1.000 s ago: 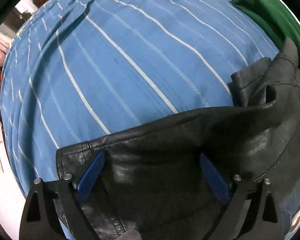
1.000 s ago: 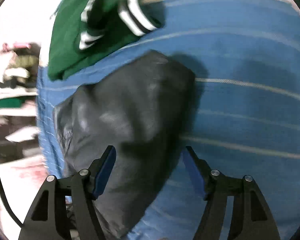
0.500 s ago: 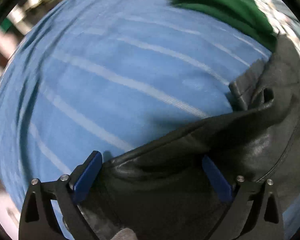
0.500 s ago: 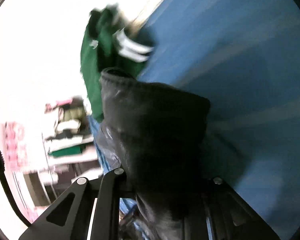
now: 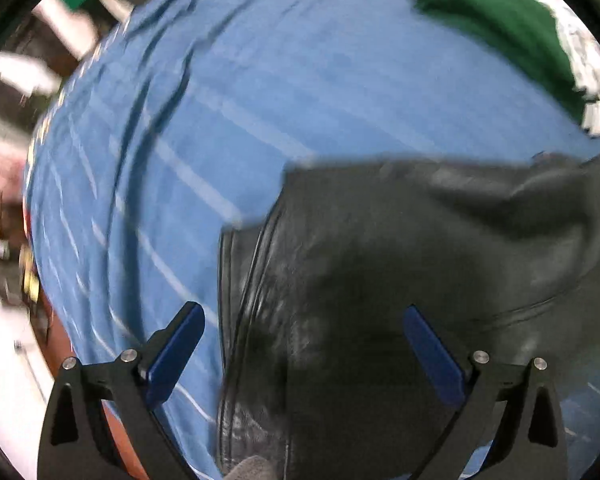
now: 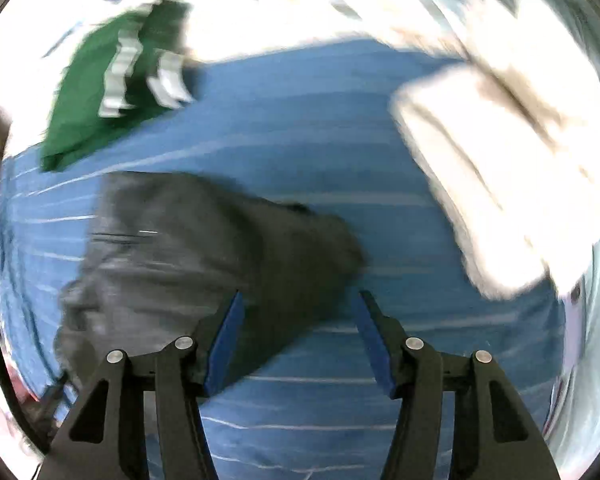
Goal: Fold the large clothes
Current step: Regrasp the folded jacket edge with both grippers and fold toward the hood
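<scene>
Black leather garment [image 5: 400,280], lying on a blue sheet with thin white stripes [image 5: 260,100]. In the left wrist view it fills the lower right of the frame, with a stitched seam running down its left edge and a flat folded edge across its top. In the right wrist view the same garment [image 6: 204,248] occupies the lower left of centre, as a rumpled, motion-blurred heap.

Left tool [image 5: 304,356]: spread wide, the blue pads apart, with the leather spanning the gap between them; the pictures do not settle whether either pad touches it. Right tool [image 6: 296,340]: also spread, its left pad at the garment's lower edge and its right pad over bare sheet.

Green garment with white bands [image 6: 112,92]: upper left of the right wrist view, at the far edge of the sheet, well apart from the leather. Pale folded item [image 6: 500,168]: upper right of that view, blurred.
</scene>
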`<state>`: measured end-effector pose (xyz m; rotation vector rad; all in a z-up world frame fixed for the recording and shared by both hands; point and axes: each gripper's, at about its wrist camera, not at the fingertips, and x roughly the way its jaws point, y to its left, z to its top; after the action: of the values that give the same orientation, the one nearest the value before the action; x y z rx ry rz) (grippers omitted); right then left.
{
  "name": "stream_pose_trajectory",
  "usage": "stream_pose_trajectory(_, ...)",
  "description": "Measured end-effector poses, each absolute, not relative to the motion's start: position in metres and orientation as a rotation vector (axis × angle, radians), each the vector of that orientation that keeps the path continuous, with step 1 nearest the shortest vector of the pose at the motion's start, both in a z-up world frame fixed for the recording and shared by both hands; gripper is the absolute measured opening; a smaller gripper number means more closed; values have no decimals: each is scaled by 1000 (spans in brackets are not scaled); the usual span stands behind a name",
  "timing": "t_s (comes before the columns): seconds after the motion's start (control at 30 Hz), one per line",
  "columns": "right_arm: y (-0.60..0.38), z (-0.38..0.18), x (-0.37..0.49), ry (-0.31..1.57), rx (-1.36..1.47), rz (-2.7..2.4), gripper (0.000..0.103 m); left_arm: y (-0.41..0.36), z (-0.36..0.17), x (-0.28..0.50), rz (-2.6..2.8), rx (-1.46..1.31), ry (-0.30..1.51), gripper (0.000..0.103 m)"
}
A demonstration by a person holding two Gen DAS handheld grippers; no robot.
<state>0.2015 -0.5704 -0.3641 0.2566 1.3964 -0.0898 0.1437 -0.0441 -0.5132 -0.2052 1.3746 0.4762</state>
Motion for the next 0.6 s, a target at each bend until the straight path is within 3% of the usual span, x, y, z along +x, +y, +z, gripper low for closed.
stream_pose_trajectory(0.1,-494,-369,221,1427,282,232,58,-37,-533,135,476,-303,1392,103)
stream_pose_trajectory(0.13,-470,-381,230,1475,312,334,52,-35,-534,132,473,-321,1385,103)
stream_pose_trajectory(0.17,-455,-390,235,1498,327,377,39,-35,-532,131,473,-325,1380,103)
stream_pose_trajectory(0.2,-429,-408,245,1541,337,447,37,-36,-531,128,474,-313,1374,103)
stream_pose_trajectory(0.4,-359,-500,289,1663,248,391,35,-33,-525,98,485,-350,1378,103)
stream_pose_trajectory(0.6,-377,-453,279,1690,219,391,35,-36,-492,96,484,-301,1339,103)
